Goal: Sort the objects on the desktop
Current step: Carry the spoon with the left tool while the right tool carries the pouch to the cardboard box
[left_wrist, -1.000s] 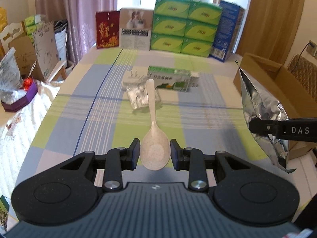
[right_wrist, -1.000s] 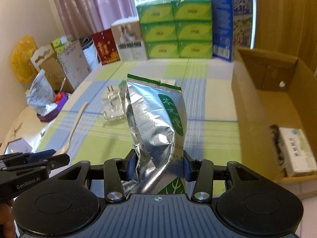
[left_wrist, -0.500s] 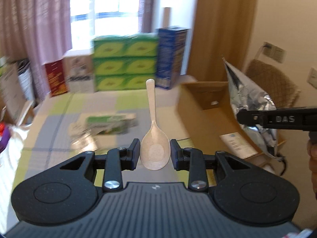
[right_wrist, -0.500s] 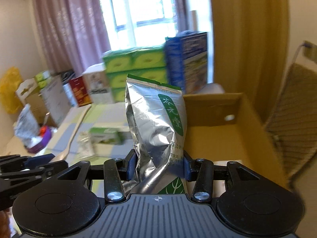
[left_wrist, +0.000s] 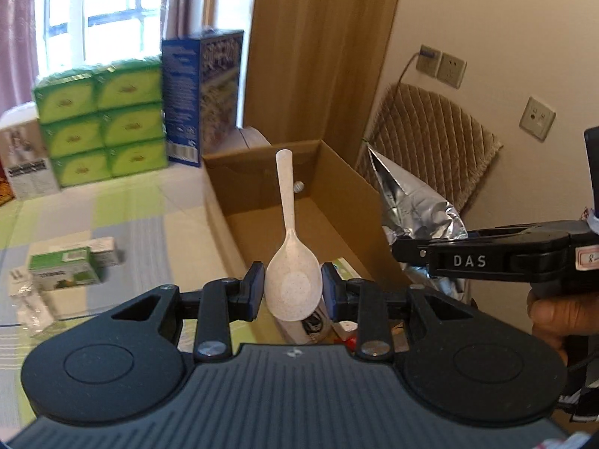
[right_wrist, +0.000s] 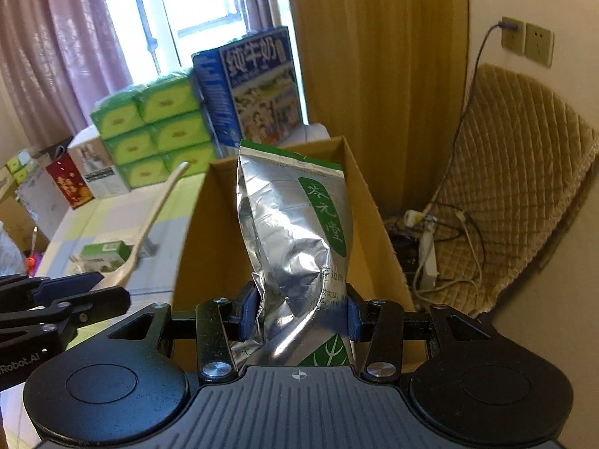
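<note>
My left gripper [left_wrist: 292,291] is shut on the bowl of a beige speckled spoon [left_wrist: 290,247], whose handle points up and away over the open cardboard box [left_wrist: 262,202]. In the right wrist view my right gripper [right_wrist: 302,314] is shut on a silver foil bag [right_wrist: 295,239] with a green label, held upright above the same box [right_wrist: 194,239]. That bag [left_wrist: 411,202] and the right gripper [left_wrist: 486,260] show at the right of the left wrist view. The spoon [right_wrist: 149,232] and left gripper [right_wrist: 56,303] appear at the left of the right wrist view.
A small green carton [left_wrist: 63,267] and a clear packet [left_wrist: 28,303] lie on the checked tablecloth [left_wrist: 131,205]. Stacked green boxes [left_wrist: 101,119] and a blue milk carton [left_wrist: 202,93] stand at the back. A padded chair [right_wrist: 516,194] and cables [right_wrist: 441,247] sit right of the box.
Both grippers swung right and upward with their loads, from over the tablecloth to above the cardboard box. The grips on the spoon and the foil bag are unchanged.
</note>
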Tool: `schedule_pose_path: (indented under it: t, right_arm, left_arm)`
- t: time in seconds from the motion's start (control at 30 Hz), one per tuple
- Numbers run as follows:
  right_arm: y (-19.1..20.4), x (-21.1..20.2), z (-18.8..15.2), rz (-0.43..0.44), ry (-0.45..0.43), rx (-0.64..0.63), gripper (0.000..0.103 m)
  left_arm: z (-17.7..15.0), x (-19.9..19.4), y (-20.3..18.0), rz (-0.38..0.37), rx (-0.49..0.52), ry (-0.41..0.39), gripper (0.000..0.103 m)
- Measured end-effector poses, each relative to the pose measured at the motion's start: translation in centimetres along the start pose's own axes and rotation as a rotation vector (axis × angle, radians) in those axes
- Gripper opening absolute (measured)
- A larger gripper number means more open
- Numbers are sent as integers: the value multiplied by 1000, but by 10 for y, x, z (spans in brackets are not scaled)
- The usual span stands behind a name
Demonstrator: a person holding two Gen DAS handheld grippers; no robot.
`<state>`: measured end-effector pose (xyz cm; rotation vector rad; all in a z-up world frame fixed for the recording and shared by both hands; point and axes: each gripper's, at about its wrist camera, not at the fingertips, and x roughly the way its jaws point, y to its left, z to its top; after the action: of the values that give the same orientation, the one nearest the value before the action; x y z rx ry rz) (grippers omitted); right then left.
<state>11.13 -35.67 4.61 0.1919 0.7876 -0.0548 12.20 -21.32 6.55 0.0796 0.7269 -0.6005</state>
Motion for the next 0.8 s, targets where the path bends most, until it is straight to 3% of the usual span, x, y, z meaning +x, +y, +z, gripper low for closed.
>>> schedule_pose_path:
  t: [0.5, 0.8]
  right_arm:
    - [-20, 38, 5, -14, 37, 1, 43]
    - [-19, 39, 6, -6, 32, -2, 43]
  left_arm:
    - [-2, 66, 3, -45, -20, 92, 25]
    - [-9, 53, 25, -27, -76, 59, 25]
